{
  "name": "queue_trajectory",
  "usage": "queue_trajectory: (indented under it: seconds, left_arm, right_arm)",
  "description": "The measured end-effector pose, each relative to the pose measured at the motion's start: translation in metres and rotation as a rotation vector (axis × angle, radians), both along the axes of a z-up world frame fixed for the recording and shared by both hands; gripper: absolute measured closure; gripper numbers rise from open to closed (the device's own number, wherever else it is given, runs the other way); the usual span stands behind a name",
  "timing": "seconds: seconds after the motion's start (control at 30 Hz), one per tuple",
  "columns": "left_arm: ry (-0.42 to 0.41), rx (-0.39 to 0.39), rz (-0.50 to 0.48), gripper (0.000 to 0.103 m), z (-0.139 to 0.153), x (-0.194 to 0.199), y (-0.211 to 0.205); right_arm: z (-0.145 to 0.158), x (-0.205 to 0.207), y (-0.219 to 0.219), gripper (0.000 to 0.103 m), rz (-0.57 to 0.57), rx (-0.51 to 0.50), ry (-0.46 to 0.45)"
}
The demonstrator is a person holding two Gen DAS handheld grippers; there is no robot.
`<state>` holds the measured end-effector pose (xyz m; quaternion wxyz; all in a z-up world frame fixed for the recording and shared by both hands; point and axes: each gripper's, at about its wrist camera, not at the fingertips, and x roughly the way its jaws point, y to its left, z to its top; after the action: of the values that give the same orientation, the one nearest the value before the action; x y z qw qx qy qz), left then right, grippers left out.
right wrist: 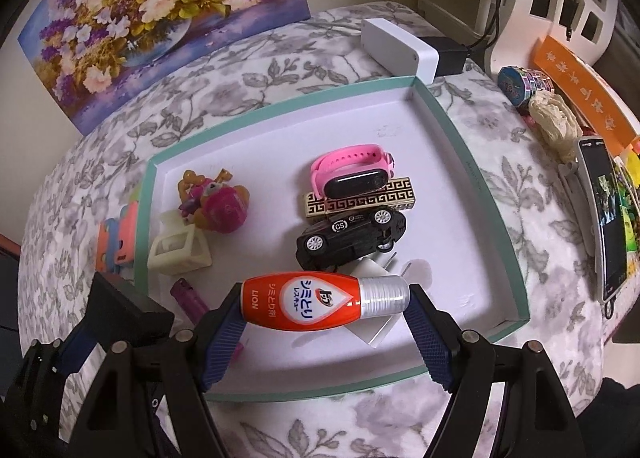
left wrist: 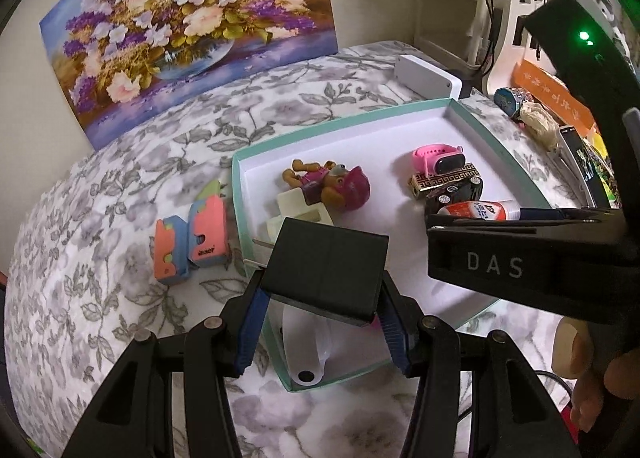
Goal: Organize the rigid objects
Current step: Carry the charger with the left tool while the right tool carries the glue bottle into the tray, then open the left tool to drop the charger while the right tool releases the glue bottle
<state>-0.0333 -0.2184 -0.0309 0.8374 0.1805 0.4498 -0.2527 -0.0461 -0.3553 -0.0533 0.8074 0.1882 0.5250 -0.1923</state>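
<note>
My left gripper [left wrist: 322, 320] is shut on a black box [left wrist: 328, 270], held above the near left corner of the teal-rimmed white tray [left wrist: 240, 194]. My right gripper [right wrist: 326, 324] is shut on an orange LION bottle [right wrist: 320, 302], held over the tray's [right wrist: 476, 186] near side. In the tray lie a pink toy dog [right wrist: 218, 204], a cream square holder [right wrist: 178, 252], a pink watch [right wrist: 352, 172], a gold patterned box [right wrist: 360, 200], a black toy car [right wrist: 352, 236], a purple lighter [right wrist: 188, 296] and a white plug [right wrist: 376, 270]. A white shoehorn-like piece [left wrist: 306, 354] lies under my left gripper.
An orange-and-blue toy [left wrist: 188, 242] lies on the floral cloth left of the tray. A white box [right wrist: 396, 44] sits behind the tray. A phone [right wrist: 610, 214], tape rolls [right wrist: 520, 84] and an orange box [right wrist: 584, 82] crowd the right edge. A flower painting [left wrist: 188, 26] leans at the back.
</note>
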Motion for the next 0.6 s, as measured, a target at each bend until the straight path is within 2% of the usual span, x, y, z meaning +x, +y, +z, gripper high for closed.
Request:
queue_trajectory:
  seconds: [0.47,0.6]
  left_arm:
    - [-0.008,0.045,-0.042,0.048,-0.009,-0.003,-0.007]
    - [0.013,0.045,-0.048,0.048,-0.014,-0.002,-0.008]
  right_arm:
    - [-0.004,0.003,0.003,0.023,0.024,0.003,0.021]
    - [-0.005,0.004,0.003,0.023,0.031,0.004,0.026]
